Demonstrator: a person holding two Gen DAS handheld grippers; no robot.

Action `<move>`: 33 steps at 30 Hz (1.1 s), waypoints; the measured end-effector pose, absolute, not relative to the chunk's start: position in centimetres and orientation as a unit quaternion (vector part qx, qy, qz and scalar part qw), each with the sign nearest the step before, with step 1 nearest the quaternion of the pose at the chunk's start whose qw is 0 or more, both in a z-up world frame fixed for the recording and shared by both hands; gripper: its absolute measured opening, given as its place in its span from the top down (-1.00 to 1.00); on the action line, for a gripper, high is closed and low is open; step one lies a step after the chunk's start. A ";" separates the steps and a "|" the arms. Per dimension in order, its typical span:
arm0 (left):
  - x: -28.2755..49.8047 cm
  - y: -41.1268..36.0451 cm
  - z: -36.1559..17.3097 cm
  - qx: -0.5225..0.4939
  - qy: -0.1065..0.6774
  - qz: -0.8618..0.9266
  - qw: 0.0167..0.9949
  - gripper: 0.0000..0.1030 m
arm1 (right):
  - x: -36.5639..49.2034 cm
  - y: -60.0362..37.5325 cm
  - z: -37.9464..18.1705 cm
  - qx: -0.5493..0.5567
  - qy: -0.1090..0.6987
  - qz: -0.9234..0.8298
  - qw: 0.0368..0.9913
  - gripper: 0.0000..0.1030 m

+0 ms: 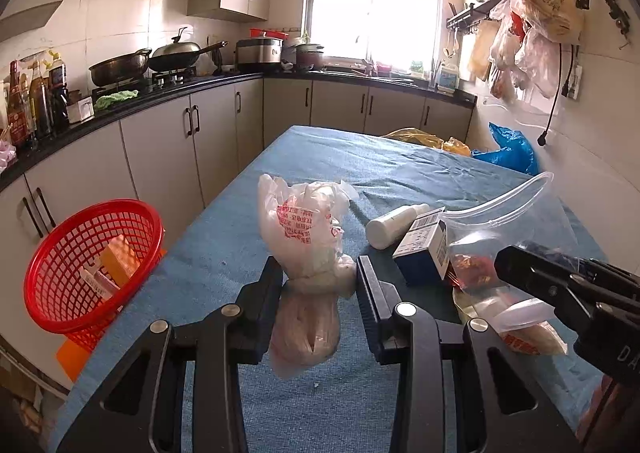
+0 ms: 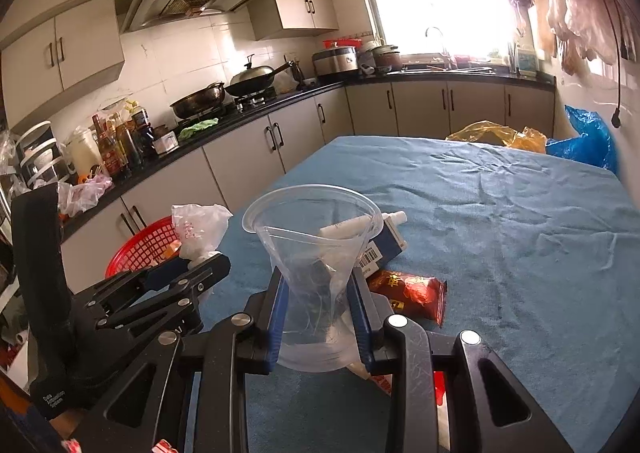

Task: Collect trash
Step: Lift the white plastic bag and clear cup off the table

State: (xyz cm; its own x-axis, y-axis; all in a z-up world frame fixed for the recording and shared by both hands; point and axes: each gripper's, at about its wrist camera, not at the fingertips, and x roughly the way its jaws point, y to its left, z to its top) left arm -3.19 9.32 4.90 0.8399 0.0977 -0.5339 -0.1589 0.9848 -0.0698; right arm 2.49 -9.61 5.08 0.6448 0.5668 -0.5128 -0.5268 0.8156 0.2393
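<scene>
We see the left hand-held gripper (image 1: pixel 318 273) pinching a white bag (image 1: pixel 306 229) at its knotted neck — the printed top rises above the fingers, the bulging bottom hangs below them, over the blue surface (image 1: pixel 248 245). To its left, off the surface edge, sits a red basket (image 1: pixel 94 265) with a few scraps inside. To its right lie a white bottle (image 1: pixel 394 225) and a blue box (image 1: pixel 424 253), touching each other.

The right hand-held gripper (image 2: pixel 318 293) is pinched on a clear bag (image 2: pixel 314 249), its round mouth standing open above the fingers. Just ahead and to the right of it lies a red wrapper (image 2: pixel 412 293), beside the box (image 2: pixel 390 249) and bottle (image 2: pixel 360 225) — these show partly through the clear plastic.
</scene>
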 end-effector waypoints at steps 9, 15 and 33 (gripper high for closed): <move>-3.1 9.3 4.8 -0.056 0.275 0.069 0.957 0.31 | 2.6 -9.9 5.1 0.040 0.294 0.300 0.907 0.37; -3.2 9.6 4.7 -0.056 0.274 0.070 0.957 0.31 | 2.6 -10.0 5.1 0.043 0.294 0.298 0.907 0.37; -3.2 9.7 4.7 -0.056 0.274 0.070 0.958 0.31 | 2.7 -10.2 5.1 0.044 0.293 0.298 0.907 0.37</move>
